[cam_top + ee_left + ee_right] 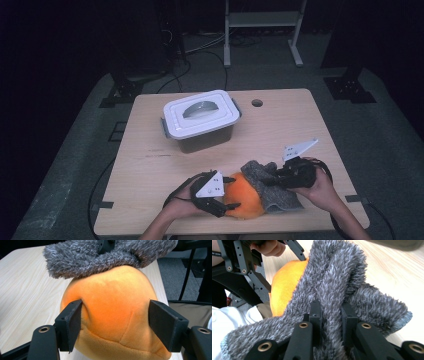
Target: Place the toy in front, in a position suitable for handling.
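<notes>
Nearest the camera, your left tongs (231,192) sit at the front edge of the table (150,165), straddling the orange plush ball (243,199). In the left gripper view their two black jaws stand on either side of the ball (115,315): the left jaw presses a dent into the plush and the right one lies against its flank, so they grip the ball. The ball rests on the table between your two hands, with the grey fluffy cloth (272,190) draped over its right side and touching it. To the right, your right tongs (270,181) are clamped on that cloth; in the right gripper view a fold of grey pile (332,302) is pinched between the nearly closed jaws. Farther back, left of centre, a lidded white box (201,120) stands well apart
</notes>
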Motion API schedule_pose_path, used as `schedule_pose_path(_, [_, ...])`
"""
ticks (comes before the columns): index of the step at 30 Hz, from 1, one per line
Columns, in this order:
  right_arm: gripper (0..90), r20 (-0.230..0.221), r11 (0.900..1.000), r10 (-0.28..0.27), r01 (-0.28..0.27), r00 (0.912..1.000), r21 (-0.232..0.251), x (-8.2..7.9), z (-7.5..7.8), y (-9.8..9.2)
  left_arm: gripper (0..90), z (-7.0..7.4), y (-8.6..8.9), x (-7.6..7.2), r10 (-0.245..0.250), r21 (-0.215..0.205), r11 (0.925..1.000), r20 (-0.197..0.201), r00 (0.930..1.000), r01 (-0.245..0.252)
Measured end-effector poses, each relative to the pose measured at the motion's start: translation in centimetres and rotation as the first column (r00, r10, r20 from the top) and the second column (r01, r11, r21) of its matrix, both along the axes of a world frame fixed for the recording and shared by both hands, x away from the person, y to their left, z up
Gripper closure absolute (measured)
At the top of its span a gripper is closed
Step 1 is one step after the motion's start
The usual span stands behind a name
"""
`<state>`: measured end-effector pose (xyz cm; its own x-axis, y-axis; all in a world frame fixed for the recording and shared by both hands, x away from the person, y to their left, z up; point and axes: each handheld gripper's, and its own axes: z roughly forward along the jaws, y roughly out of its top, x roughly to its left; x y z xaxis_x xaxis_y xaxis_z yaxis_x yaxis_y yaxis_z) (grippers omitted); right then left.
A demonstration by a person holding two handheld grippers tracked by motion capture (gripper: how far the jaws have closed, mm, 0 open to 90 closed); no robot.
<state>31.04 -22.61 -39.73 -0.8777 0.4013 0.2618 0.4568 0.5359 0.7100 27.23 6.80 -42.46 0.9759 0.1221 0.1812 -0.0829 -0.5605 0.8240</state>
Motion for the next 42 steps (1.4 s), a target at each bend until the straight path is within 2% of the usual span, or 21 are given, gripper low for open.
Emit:
schedule_pose_path(4, [74.8,0.019,1.0,0.011,-0.011,0.9998,-0.011,0.1,0.7,0.6,29.8,0.2,-0.5,0.0,-0.014,0.016,0.9998,0.005,0.9999,0.014])
schedule_pose_path(7, [74.8,0.038,0.999,0.04,-0.04,0.9985,-0.008,0.9,1.5,2.5,29.8,0.2,-0.6,-0.4,-0.031,0.02,0.9993,0.017,0.9994,0.031])
schedule_pose_path(10, [74.8,0.032,0.999,0.049,-0.049,0.9983,-0.006,1.4,1.7,3.3,29.8,0.2,-0.5,-0.3,-0.026,0.031,0.9992,0.018,0.9995,0.026])
schedule_pose_path(11, [74.8,0.021,0.999,0.047,-0.047,0.9987,-0.017,1.8,1.5,3.7,29.9,0.1,-0.2,-0.1,-0.019,0.026,0.9995,0.006,0.9998,0.018])
schedule_pose_path(14, [74.8,0.011,0.999,0.037,-0.036,0.9993,-0.021,2.1,1.1,3.4,30.1,-0.1,0.1,0.1,-0.013,0.015,0.9998,-0.006,0.9999,0.013])
schedule_pose_path(16, [74.8,-0.003,1.0,0.016,-0.016,0.9999,-0.016,2.2,0.6,2.6,30.1,-0.2,0.2,0.2,-0.01,0.009,0.9999,-0.015,0.9998,0.01])
schedule_pose_path(17, [74.9,-0.016,1.0,-0.009,0.009,0.9998,-0.009,2.2,0.0,1.6,30.0,-0.2,0.3,0.4,-0.004,0.004,1.0,-0.023,0.9997,0.005])
schedule_pose_path(18, [74.9,-0.016,1.0,-0.009,0.009,0.9998,-0.009,2.2,0.0,1.6,30.0,-0.2,0.3,0.4,-0.004,0.004,1.0,-0.023,0.9997,0.005])
schedule_pose_path(21, [74.9,-0.032,0.999,-0.049,0.049,0.9983,0.008,1.4,-1.1,-0.5,30.1,-0.3,0.4,0.7,0.005,-0.004,1.0,-0.037,0.9993,-0.005])
schedule_pose_path(29, [74.8,-0.03,0.996,-0.083,0.083,0.9961,0.01,-0.7,-2.3,-2.9,30.1,-0.7,0.7,1.8,0.055,-0.027,0.9979,-0.099,0.9936,-0.058])
schedule_pose_path(34, [74.9,0.004,0.997,-0.071,0.071,0.9975,0.033,-1.9,-1.6,-2.7,30.0,-0.7,0.5,2.2,0.081,-0.028,0.996,-0.116,0.99,-0.085])
schedule_pose_path(35, [74.9,0.017,0.997,-0.047,0.046,0.9987,0.055,-2.4,-1.0,-2.2,29.9,-0.7,0.5,2.5,0.11,-0.033,0.9927,-0.143,0.9836,-0.116])
schedule_pose_path(36, [74.9,0.017,0.997,-0.047,0.046,0.9987,0.055,-2.4,-1.0,-2.2,29.5,-0.7,0.5,2.5,0.11,-0.033,0.9927,-0.143,0.9836,-0.116])
schedule_pose_path(37, [74.8,0.039,0.998,-0.021,0.018,0.999,0.055,-2.9,-0.5,-1.3,29.1,-0.6,0.4,2.7,0.125,-0.034,0.9907,-0.153,0.9803,-0.131])
schedule_pose_path(38, [74.8,0.039,0.998,-0.021,0.018,0.999,0.055,-2.9,-0.5,-1.3,29.1,-0.6,0.4,2.8,0.135,-0.033,0.9894,-0.159,0.9781,-0.142])
schedule_pose_path(39, [74.7,0.057,0.999,0.0,-0.003,0.9984,0.045,-3.3,-0.3,-0.4,28.2,-0.5,0.2,2.9,0.143,-0.029,0.9883,-0.162,0.9764,-0.15])
schedule_pose_path(42, [74.6,0.071,1.0,0.0,-0.002,0.9975,0.03,-3.2,-0.5,0.1,23.4,-0.4,0.3,3.0,0.154,-0.02,0.9871,-0.155,0.9758,-0.159])
